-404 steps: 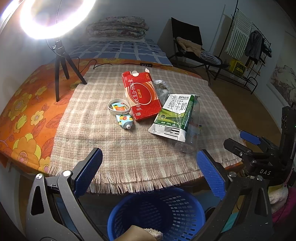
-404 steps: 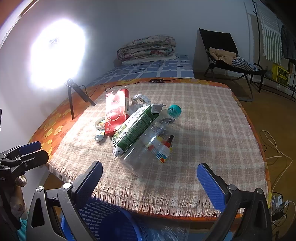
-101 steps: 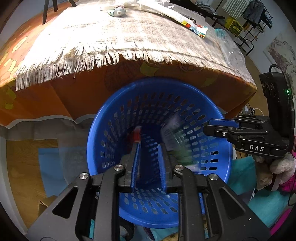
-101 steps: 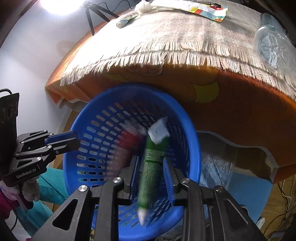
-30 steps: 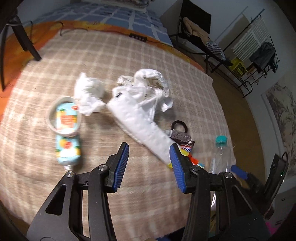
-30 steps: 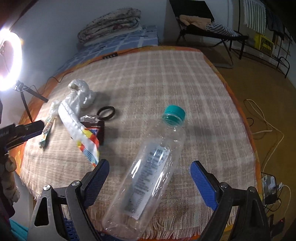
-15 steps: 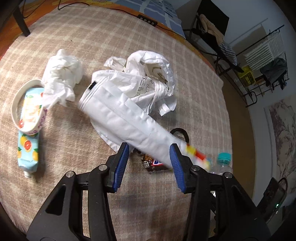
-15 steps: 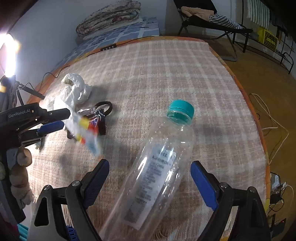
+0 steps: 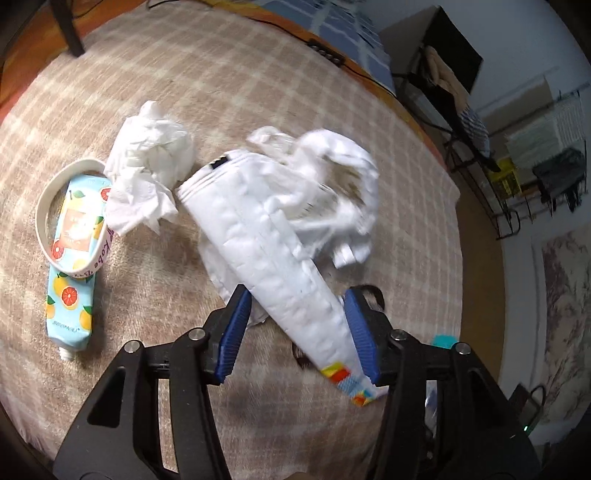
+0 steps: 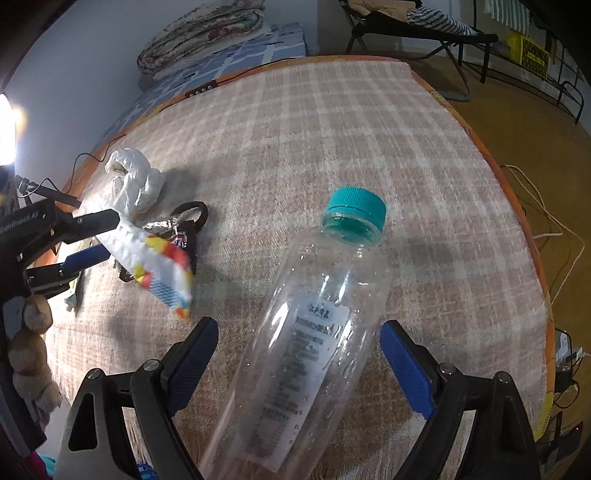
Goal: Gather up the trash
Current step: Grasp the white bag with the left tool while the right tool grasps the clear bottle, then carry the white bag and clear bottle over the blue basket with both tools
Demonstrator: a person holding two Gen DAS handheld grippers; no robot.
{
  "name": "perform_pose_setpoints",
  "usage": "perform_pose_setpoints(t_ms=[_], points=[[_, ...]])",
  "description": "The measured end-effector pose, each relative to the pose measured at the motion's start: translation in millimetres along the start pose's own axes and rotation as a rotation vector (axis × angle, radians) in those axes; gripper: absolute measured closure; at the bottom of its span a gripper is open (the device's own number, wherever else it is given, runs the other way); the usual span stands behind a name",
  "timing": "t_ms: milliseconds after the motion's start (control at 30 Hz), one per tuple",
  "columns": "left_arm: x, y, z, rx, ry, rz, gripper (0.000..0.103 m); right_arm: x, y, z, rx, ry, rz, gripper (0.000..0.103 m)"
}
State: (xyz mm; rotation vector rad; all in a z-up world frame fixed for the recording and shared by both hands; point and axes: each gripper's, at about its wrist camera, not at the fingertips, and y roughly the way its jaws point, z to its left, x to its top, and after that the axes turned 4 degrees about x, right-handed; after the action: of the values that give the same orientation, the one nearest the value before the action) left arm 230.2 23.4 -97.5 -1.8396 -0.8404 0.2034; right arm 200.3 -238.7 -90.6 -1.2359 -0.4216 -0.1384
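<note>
Checked cloth [image 10: 332,122] covers the table; folding chair [image 10: 413,22] beyond.

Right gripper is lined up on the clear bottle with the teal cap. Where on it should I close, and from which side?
Close across the labelled mid-body of the clear bottle, coming down from above. It lies on its side on the checked cloth, teal cap pointing away, and the open right gripper already straddles its width. The round body may roll or crumple, so squeeze gently.

Tissue [image 9: 147,173] left of pouch [image 9: 273,251]; tube [image 9: 70,280] further left.
</note>
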Motion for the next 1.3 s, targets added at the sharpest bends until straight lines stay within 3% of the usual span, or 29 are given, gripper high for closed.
perform_pose_setpoints(t_ms=[133, 267, 467, 633, 800, 933, 1300], points=[[5.8, -1.9, 0.7, 0.069, 0.039, -0.058, 0.050, 0.7, 1.7, 0.7, 0.002, -0.002, 0.004, 0.012], [11.5, -1.8, 9.1, 0.079, 0.053, -0.079, 0.069, 0.1, 5.1, 1.6, -0.005, -0.013, 0.013, 0.012], [14.4, -10.8, 23.3, 0.030, 0.056, -0.097, 0.087, 1.5, 8.2, 5.2, -0.014, -0.026, 0.013, 0.014], [10.0, -27.8, 26.2, 0.006, 0.104, -0.102, 0.089, 2.6, 3.9, -1.4, -0.005, -0.013, -0.002, 0.033], [1.9, -49.7, 35.7, -0.006, 0.130, -0.112, 0.091, 2.4, -0.9, -12.8, 0.053, 0.032, -0.014, 0.041], [-0.5, -71.1, 37.4, -0.024, 0.137, -0.130, 0.091, 1.1, -8.0, -13.6, 0.107, 0.059, -0.028, 0.044], [-41.4, -120.6, 46.4, -0.063, 0.213, -0.135, 0.091, -17.0, -45.0, 33.9, 0.175, -0.081, -0.096, 0.044]])
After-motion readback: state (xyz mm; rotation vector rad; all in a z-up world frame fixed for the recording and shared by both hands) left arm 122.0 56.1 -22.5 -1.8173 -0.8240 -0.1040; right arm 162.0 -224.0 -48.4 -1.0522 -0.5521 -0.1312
